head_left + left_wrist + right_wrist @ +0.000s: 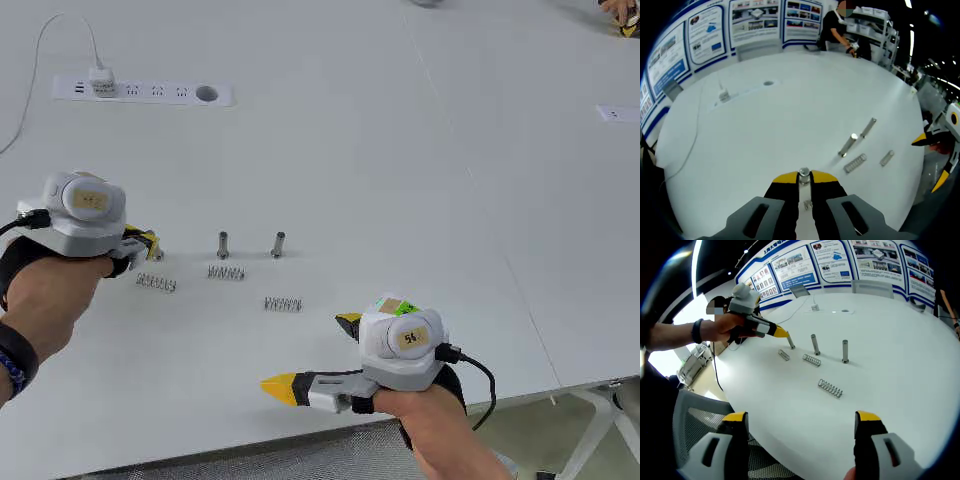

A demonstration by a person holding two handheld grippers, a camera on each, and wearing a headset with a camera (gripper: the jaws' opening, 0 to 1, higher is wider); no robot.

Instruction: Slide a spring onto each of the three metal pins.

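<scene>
Left tongs (804, 178) clamped on the leftmost pin (803, 173); right tongs (801, 416) wide apart, the nearest spring (830, 388) well ahead of them

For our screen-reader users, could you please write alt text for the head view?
The left gripper is shut on an upright metal pin on a white table; the right gripper hangs open near the front edge. Two more pins stand beside three loose springs.

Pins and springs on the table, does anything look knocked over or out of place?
Nothing stands out. The pins stand upright, the left gripper closed on one; the springs lie loose on the table beside them.
</scene>
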